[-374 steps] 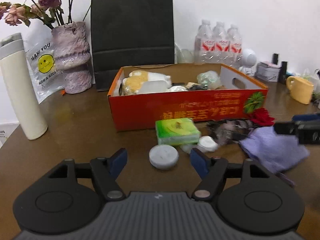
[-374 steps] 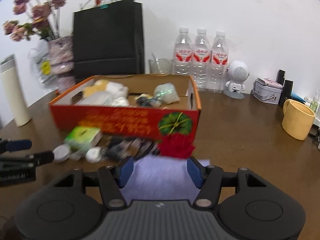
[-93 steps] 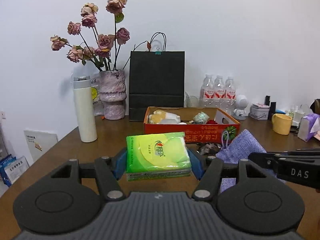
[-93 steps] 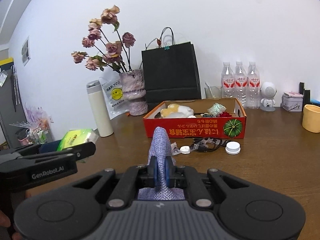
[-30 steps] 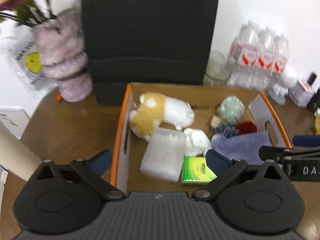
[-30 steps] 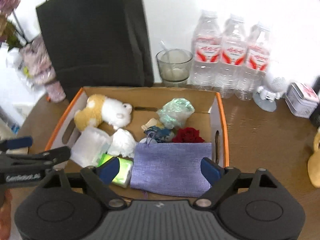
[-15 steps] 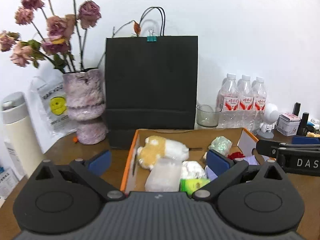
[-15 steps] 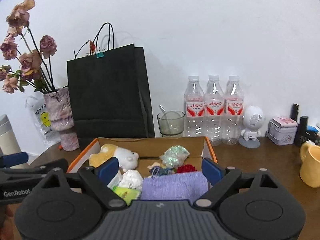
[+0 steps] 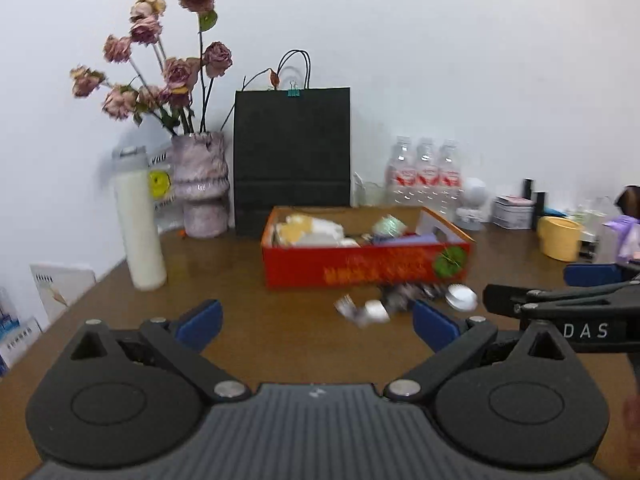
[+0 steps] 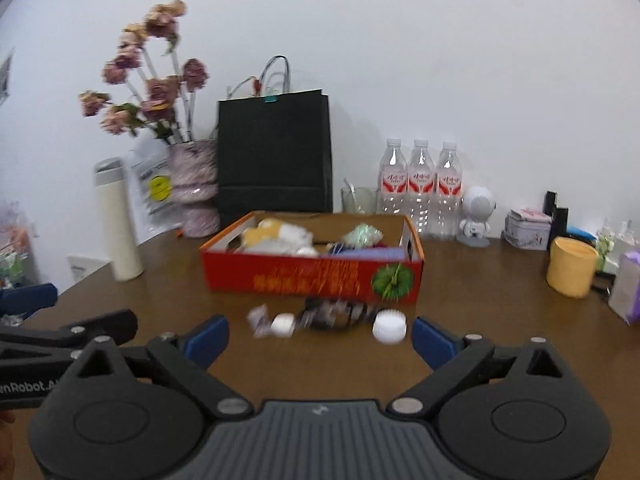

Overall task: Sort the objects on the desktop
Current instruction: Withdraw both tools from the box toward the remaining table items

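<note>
Both grippers are hanging back from the red cardboard box, low over the near part of the brown table, and both are empty. The left gripper is standing with its jaws spread wide and nothing between the blue pads. The right gripper is standing just as wide, its jaws having just been opening further, with only bare table and loose items showing in the gap.

The box is sitting mid-table in front of the black paper bag, and it is serving as the collecting bin: a yellow-and-white plush toy, a pale green bundle and a lilac cloth pouch are lying inside, the pouch along the near right wall.

What is left to sort is lying on the table just in front of the box's near wall: a white ribbed cap to the right, a small white case to the left, a crumpled scrap of wrapper beside it, and a dark tangle of cable between them. Motion blur is softening these pieces, so finer detail cannot be told.

Judging from the spread jaws aimed at that cluster, the next step is likely another pick, each gripper taking a piece on its own side. The tangled cable looks the awkward one, since it may drag its neighbours along
</note>
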A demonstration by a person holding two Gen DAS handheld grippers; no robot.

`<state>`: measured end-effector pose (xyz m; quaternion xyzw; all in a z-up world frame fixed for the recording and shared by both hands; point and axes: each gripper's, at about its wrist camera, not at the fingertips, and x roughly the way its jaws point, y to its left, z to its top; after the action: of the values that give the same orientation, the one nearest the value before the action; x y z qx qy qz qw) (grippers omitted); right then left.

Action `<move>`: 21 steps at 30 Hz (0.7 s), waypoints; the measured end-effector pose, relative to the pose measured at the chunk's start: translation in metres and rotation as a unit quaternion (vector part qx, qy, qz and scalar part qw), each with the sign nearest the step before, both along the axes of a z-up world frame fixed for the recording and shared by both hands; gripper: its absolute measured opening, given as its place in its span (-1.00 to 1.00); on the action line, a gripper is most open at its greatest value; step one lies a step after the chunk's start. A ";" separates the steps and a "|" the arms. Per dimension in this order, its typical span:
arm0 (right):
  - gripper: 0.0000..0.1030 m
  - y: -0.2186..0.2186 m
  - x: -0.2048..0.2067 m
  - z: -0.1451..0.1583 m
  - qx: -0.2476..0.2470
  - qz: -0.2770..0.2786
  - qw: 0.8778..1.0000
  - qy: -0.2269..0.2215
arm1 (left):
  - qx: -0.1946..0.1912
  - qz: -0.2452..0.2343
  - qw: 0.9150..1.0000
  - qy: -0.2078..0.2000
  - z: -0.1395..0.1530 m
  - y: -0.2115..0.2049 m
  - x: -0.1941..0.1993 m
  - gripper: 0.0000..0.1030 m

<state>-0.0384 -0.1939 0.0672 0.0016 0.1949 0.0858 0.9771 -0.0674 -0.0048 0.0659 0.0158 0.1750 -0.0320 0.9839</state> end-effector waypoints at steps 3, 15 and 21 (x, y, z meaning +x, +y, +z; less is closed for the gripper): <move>0.91 0.000 -0.042 -0.018 0.003 0.001 1.000 0.003 | 0.006 0.006 1.000 -0.005 -0.014 0.005 -0.040 1.00; 0.64 0.010 -0.078 -0.040 0.018 0.043 0.998 0.029 | -0.042 0.021 0.998 0.041 -0.034 0.027 -0.056 1.00; 0.16 0.003 -0.030 -0.037 0.002 0.042 0.998 0.049 | -0.058 0.000 0.994 0.089 -0.037 0.021 0.009 0.80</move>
<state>-0.0683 -0.1911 0.0302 -0.0004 0.2426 0.1274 0.9617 -0.0583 0.0166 0.0286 -0.0446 0.2597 -0.0438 0.9637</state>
